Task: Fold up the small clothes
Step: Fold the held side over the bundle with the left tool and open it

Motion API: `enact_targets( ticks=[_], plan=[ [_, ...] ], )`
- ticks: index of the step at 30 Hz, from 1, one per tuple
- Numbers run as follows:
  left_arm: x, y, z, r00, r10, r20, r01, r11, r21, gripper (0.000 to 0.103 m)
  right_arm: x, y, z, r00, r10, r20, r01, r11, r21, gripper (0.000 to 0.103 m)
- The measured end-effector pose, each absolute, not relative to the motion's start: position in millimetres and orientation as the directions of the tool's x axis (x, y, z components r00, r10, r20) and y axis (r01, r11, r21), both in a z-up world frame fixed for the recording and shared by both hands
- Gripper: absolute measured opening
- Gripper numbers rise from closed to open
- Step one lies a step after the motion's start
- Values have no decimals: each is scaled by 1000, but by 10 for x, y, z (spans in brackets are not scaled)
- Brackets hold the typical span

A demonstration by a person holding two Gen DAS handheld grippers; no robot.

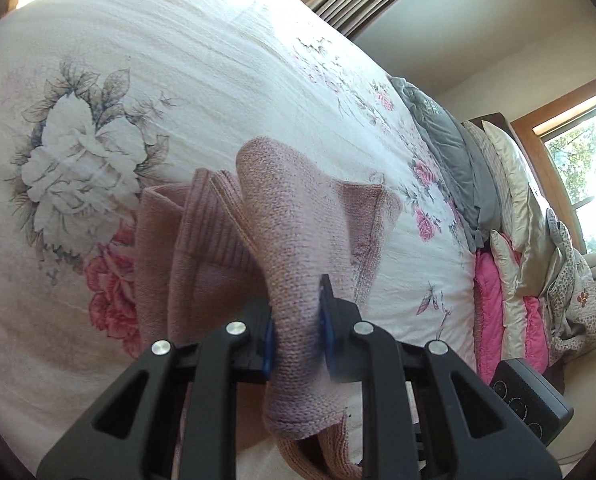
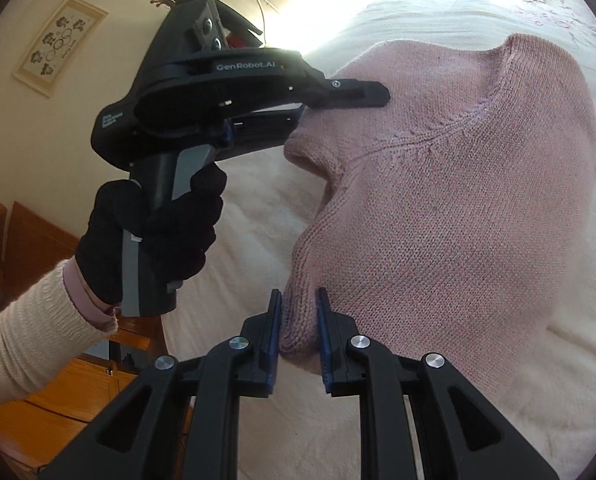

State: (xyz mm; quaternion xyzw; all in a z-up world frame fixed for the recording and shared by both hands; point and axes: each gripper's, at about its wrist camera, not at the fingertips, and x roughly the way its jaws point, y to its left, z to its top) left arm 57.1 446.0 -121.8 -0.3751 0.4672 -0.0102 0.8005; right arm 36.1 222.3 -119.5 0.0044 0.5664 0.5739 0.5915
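A pink knitted garment [image 2: 449, 216] lay across the middle and right of the right wrist view, partly lifted off a white floral bedspread [image 2: 397, 12]. In the left wrist view the same knit [image 1: 282, 240] rose in bunched folds through the centre of the frame, with a ribbed band showing at centre left and a hemmed corner drooping toward the lower centre.

The left gripper [image 1: 298, 320] had its blue-padded jaws clamped on a thick fold of the knit at lower centre of its own view. From the right wrist camera that gripper appeared in the upper left of the frame, its black finger reaching onto the garment's upper edge [image 2: 298, 112], and a black-gloved hand [image 2: 158, 236] with a cream sleeve [image 2: 30, 336] gripped its handle at centre left.

The right gripper [image 2: 298, 328] sat at lower centre of its view, jaws closed on a rounded edge of the knit so that the fabric bulged between the blue pads.

Beyond the garment, the bedspread [image 1: 178, 60] carried a large grey rose print at the left of the left wrist view. Grey, cream and pink pillows [image 1: 497, 220] were piled along the right side, with a window [image 1: 577, 152] at far right. A framed picture [image 2: 58, 44] hung on the wall at upper left of the right wrist view, and wooden furniture [image 2: 58, 392] filled the lower left.
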Motion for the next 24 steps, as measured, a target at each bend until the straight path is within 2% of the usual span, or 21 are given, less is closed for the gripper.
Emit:
enact_targets(
  ticks=[5,6,12,18,20,22,24],
  plan=[
    [377,4756,-1488,565,-320,-760,-386,712,-587,14,313,2475,-1484,-316,641,-699,-670,372,643,17],
    [336,4824,-1558,567,-305,-766,-404,707,-580,11,306,2514,-1548,-315,633,-707,-670,379,638,17],
    [156,5065,-1890,561,-288,-776,-476,655,-587,11,260,2709,-1925,-295,586,-755,-677,428,598,18],
    [157,4987,-1773,546,-266,-794,-461,696,-550,18,224,2819,-2054,-266,573,-775,-695,443,566,34],
    [129,4987,-1719,538,-255,-803,-467,703,-536,20,168,2783,-1994,-286,583,-760,-695,420,584,49],
    [63,4980,-1638,542,-253,-801,-471,699,-539,24,84,2822,-1841,-295,595,-748,-700,398,592,56],
    [-33,4933,-1544,549,-249,-798,-469,698,-541,28,108,2648,-1677,-305,627,-717,-679,385,625,58]
  ],
)
